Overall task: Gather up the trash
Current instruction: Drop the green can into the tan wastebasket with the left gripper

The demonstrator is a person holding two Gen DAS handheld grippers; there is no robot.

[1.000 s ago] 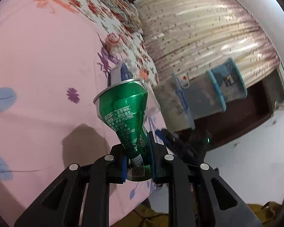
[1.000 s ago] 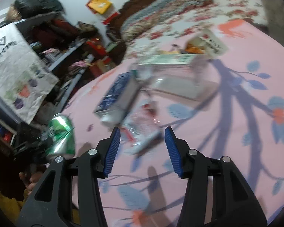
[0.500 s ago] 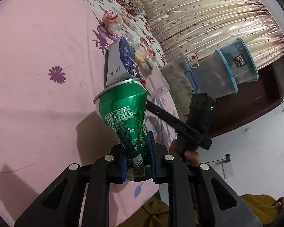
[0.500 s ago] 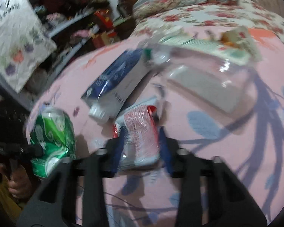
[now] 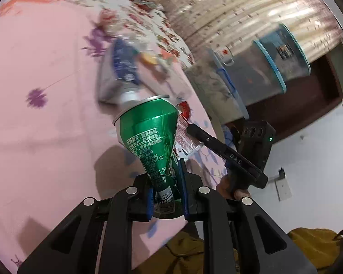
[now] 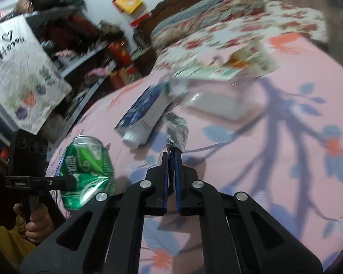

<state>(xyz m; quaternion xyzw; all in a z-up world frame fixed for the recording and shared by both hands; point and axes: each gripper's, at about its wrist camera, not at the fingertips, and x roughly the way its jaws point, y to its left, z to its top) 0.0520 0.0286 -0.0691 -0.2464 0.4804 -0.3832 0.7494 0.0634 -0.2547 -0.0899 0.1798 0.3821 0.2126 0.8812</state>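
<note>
The left wrist view shows the left tongs (image 5: 167, 190) clamped on a crushed green can (image 5: 148, 137) printed with Chinese text above the pink bed (image 5: 45, 91), while the right wrist view shows the right tongs (image 6: 171, 159) pinched shut on a crinkled silvery wrapper (image 6: 177, 132) just beside a blue-and-white carton (image 6: 144, 114), its lettering blurred.

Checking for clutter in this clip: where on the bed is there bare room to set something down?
Bare pink sheet lies left of the blue carton, around the purple flower print. In the right wrist view, open sheet spreads right of the right gripper and its wrapper. Crowded: carton, clear plastic box and printed packet cluster ahead.
</note>
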